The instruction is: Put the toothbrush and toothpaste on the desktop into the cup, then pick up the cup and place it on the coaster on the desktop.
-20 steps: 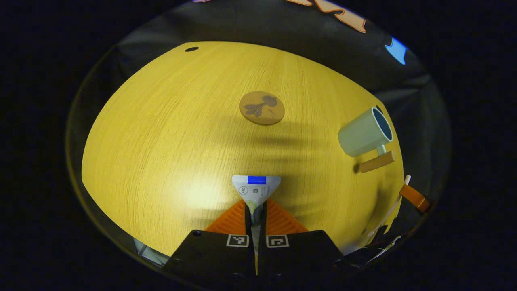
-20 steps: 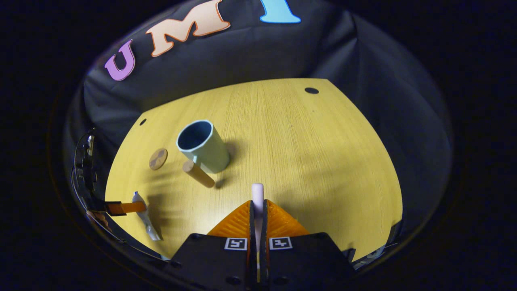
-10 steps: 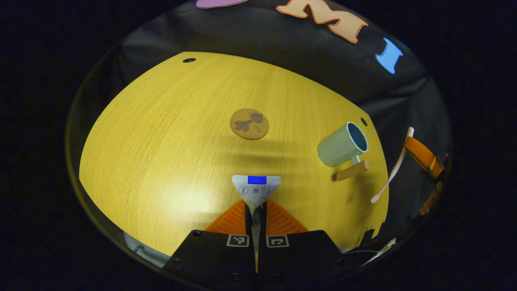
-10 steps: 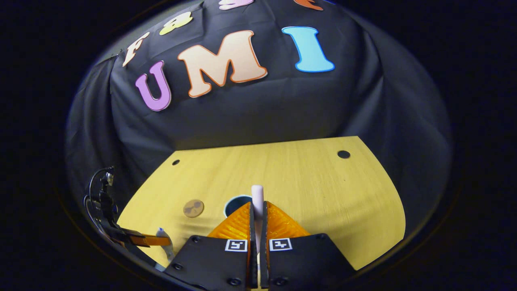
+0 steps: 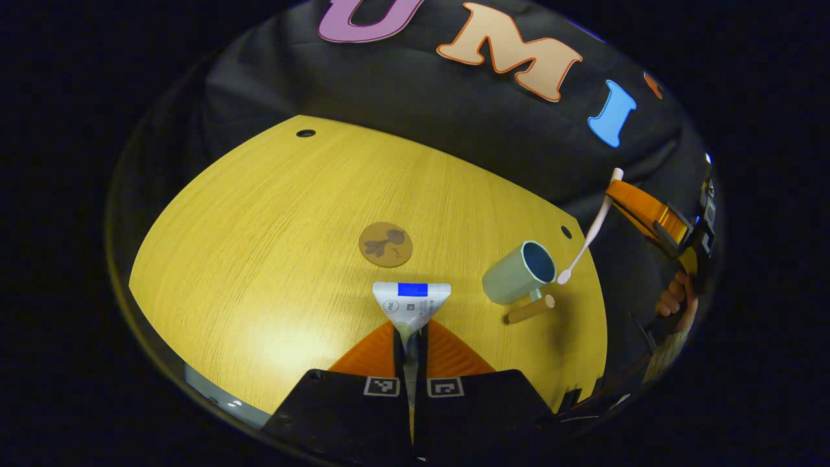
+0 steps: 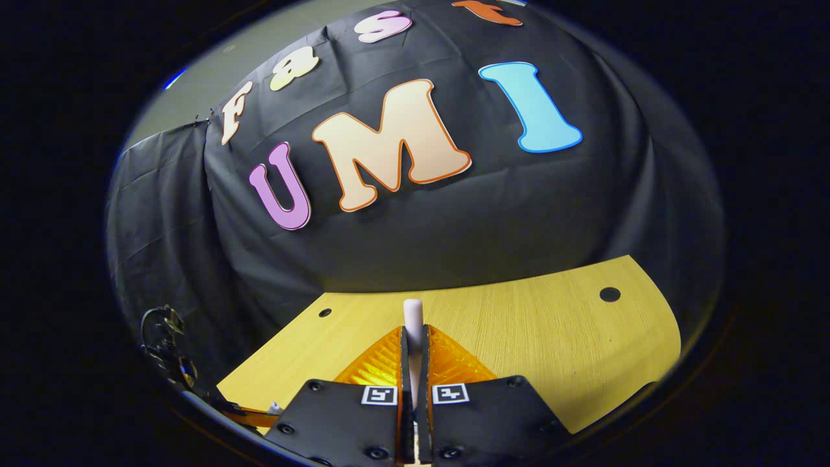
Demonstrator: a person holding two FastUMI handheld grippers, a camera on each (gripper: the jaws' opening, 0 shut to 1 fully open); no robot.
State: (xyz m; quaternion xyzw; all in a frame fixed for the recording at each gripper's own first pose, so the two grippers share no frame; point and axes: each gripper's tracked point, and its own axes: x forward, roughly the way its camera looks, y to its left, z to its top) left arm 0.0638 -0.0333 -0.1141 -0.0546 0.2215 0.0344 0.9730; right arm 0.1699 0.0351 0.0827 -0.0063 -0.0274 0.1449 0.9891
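In the left gripper view, your left hand-held gripper (image 5: 411,337) is closed on the toothpaste (image 5: 411,302), both fingers pressing the tube with its flat crimped end sticking out ahead, held above the near part of the yellow tabletop (image 5: 259,246). Just beyond the tube lies the round coaster (image 5: 385,244), flat on the wood with nothing on it. To the right of the coaster stands the cup (image 5: 520,272), upright with its mouth free, its wooden handle (image 5: 532,310) pointing toward you. Your right hand-held gripper (image 5: 616,194) sits up at the right edge, with your hand (image 5: 674,295) below it, and it grips the toothbrush (image 5: 587,233) near the upper end; the brush hangs slanted, its lower tip just beside the cup's rim on the far right side, though you cannot tell whether it touches. Nothing lies between the toothpaste and the cup. In the right gripper view, your right hand-held gripper (image 6: 414,344) is clamped on the toothbrush (image 6: 413,314), whose rounded end pokes up between the fingers. Ahead lies the far strip of tabletop (image 6: 551,337) with a small dark hole (image 6: 609,294) and the black cloth wall (image 6: 454,214). Low at the left edge your left hand-held gripper (image 6: 259,415) peeks in beside a cable (image 6: 162,337).
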